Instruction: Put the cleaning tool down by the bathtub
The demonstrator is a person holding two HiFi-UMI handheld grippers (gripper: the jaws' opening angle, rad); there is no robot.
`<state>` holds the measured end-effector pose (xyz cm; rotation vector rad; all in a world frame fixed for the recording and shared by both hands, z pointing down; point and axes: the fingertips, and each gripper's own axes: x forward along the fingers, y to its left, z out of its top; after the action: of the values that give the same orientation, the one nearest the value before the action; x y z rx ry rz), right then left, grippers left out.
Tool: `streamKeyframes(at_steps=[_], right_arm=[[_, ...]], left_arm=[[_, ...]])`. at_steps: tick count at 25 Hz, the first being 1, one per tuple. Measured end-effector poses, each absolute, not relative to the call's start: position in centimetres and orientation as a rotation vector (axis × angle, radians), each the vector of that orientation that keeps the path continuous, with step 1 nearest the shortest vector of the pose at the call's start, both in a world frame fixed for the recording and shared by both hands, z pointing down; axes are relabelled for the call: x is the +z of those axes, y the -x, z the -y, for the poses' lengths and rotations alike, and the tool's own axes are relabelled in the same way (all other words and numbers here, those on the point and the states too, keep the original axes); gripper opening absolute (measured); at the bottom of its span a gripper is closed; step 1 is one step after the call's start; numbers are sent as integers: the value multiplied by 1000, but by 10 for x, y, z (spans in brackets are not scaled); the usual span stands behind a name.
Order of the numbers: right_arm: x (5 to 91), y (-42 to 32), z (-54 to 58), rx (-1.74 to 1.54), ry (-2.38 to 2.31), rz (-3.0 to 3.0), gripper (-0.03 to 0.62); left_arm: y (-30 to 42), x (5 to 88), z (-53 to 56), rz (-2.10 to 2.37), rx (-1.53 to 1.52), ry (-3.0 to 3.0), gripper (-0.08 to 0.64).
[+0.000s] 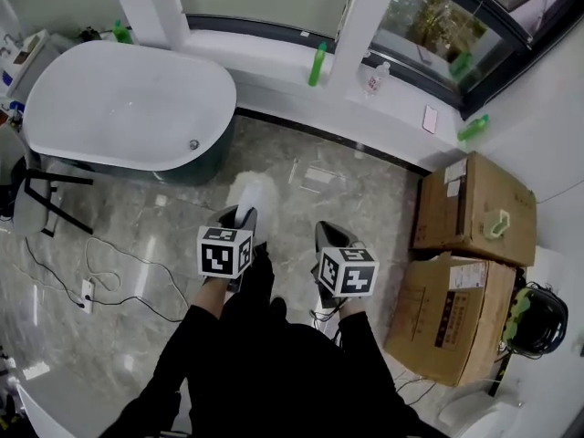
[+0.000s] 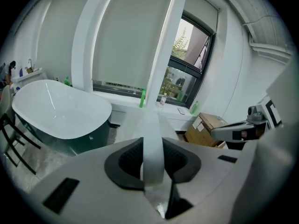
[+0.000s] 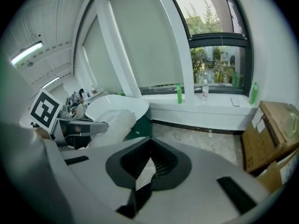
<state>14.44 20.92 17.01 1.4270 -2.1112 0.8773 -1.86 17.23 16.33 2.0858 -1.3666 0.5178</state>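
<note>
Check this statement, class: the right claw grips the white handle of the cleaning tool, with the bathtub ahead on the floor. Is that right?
Not quite. The left claw, not the right claw, grips the white handle of the cleaning tool; the left gripper view shows it. The bathtub is ahead on the floor.

Two cardboard boxes [image 1: 474,210] at right, green bottle [image 1: 317,64] on windowsill [image 1: 265,51], power strip [image 1: 88,295] on floor [image 1: 365,199]
</note>
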Motion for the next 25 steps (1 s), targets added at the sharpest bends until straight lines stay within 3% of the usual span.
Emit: streamKeyframes(at_steps=[10,25], right_arm=[[177,-119,-108,864,-1396,2066,0],[198,-117,-44,853,-1405,1959,0]], left_arm=[[38,184,-83,1305,526,-2051,97],[44,197,-4,1271,497,-2056,97]])
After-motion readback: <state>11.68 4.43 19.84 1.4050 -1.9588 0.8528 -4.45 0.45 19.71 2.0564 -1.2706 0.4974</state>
